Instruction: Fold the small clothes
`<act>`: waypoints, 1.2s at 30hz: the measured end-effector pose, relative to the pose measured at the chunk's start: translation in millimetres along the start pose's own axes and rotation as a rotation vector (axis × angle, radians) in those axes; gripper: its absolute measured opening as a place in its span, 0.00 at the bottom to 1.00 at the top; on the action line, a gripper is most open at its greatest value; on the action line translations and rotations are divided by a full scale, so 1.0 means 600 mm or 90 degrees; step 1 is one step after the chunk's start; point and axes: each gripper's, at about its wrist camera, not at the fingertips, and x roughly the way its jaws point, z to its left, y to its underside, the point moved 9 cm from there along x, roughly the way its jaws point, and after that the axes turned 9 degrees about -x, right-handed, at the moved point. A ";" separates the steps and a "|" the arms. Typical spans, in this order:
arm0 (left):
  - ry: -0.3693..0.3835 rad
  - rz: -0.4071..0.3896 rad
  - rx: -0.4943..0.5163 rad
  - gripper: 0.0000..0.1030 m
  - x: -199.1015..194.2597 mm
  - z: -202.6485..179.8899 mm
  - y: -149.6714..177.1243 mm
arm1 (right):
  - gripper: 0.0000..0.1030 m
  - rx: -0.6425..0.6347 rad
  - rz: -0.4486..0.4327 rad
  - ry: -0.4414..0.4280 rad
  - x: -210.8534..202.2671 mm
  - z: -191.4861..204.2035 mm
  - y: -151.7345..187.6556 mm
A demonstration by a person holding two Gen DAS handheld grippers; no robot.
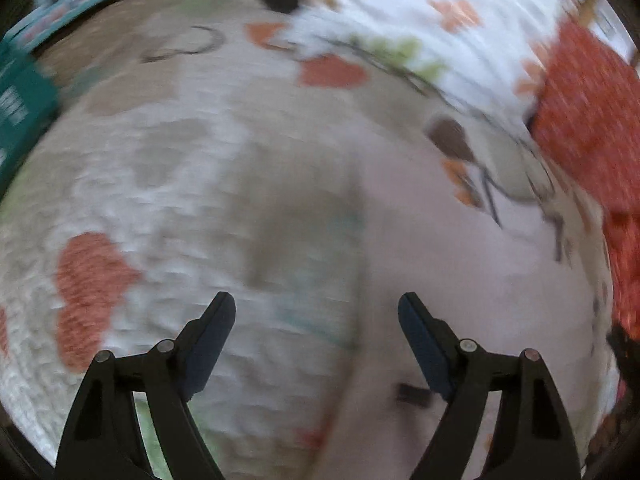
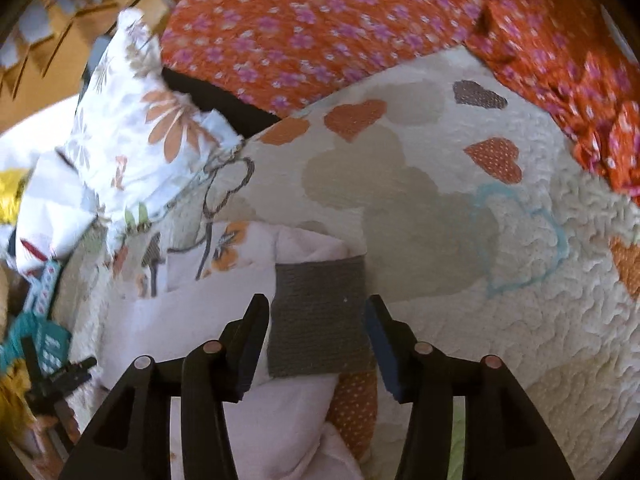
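Observation:
A small pale pink garment (image 2: 288, 420) with a grey knit cuff (image 2: 318, 320) lies on a white quilt with heart patches (image 2: 500, 320). My right gripper (image 2: 318, 326) is open, its jaws either side of the grey cuff, just above it. In the blurred left wrist view the same pale pink garment (image 1: 460, 280) fills the right half, over the quilt (image 1: 140, 180). My left gripper (image 1: 316, 320) is open and empty, straddling the garment's left edge.
An orange flowered cloth (image 2: 320, 28) lies at the far side and right, seen also in the left wrist view (image 1: 592, 120). A white floral pillow (image 2: 140, 128) sits at the left. Teal boxes (image 1: 24, 100) lie at the quilt's edge.

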 end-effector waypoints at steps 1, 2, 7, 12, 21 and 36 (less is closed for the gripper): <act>-0.007 0.003 0.020 0.80 0.008 -0.013 0.004 | 0.53 -0.004 0.004 0.006 0.002 0.000 0.005; -0.018 0.001 0.038 0.80 0.015 -0.026 0.007 | 0.53 -0.003 0.008 0.008 0.004 -0.001 0.009; -0.080 -0.034 0.134 0.79 0.039 -0.089 0.009 | 0.53 0.002 0.023 0.011 0.011 -0.008 0.021; -0.072 -0.024 0.135 0.19 0.028 -0.110 0.011 | 0.53 -0.005 0.034 0.021 0.017 -0.010 0.028; -0.020 0.018 0.021 0.17 0.023 -0.049 0.000 | 0.53 0.016 0.036 0.032 0.022 -0.026 0.031; -0.020 -0.037 0.020 0.15 -0.024 -0.016 -0.010 | 0.53 0.153 0.100 -0.194 0.051 0.090 0.083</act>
